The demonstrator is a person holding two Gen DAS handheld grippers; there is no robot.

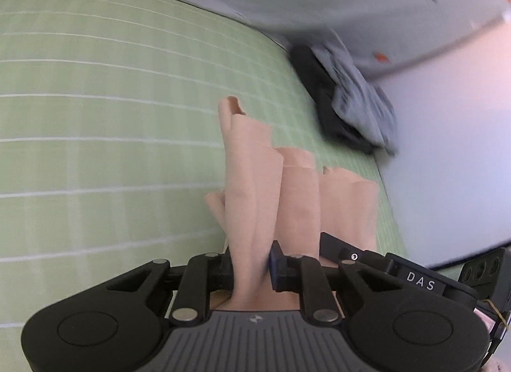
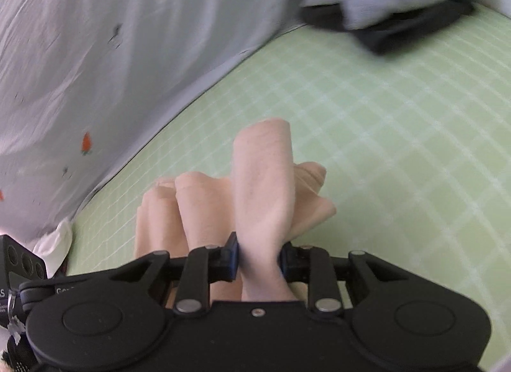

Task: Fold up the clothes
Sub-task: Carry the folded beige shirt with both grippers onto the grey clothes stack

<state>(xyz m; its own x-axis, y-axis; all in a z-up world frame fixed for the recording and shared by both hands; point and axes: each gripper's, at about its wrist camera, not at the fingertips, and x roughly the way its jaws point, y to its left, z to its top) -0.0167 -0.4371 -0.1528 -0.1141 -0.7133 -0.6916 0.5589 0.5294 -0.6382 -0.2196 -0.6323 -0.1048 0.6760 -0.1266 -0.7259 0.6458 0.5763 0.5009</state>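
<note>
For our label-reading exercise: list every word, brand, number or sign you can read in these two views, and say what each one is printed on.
"DAS": white letters on the black housing of the other gripper, at the right edge of the left wrist view.
"Go...": start of a pale word on the black device at the left edge of the right wrist view; the rest is cut off.
"S": a single letter low on that device; its neighbours are out of frame.
Small emblem on the grey ribbed body: a mark, not text.

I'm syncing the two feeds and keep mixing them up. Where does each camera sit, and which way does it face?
Left wrist: on the left gripper, looking down along its fingers, shut on peach cloth; the other gripper's body shows lower right.
Right wrist: on the right gripper, looking down, shut on the same cloth; the other gripper's body shows lower left.
Shared: peach cloth, green grid mat, dark and grey clothes pile, pale sheet.
</note>
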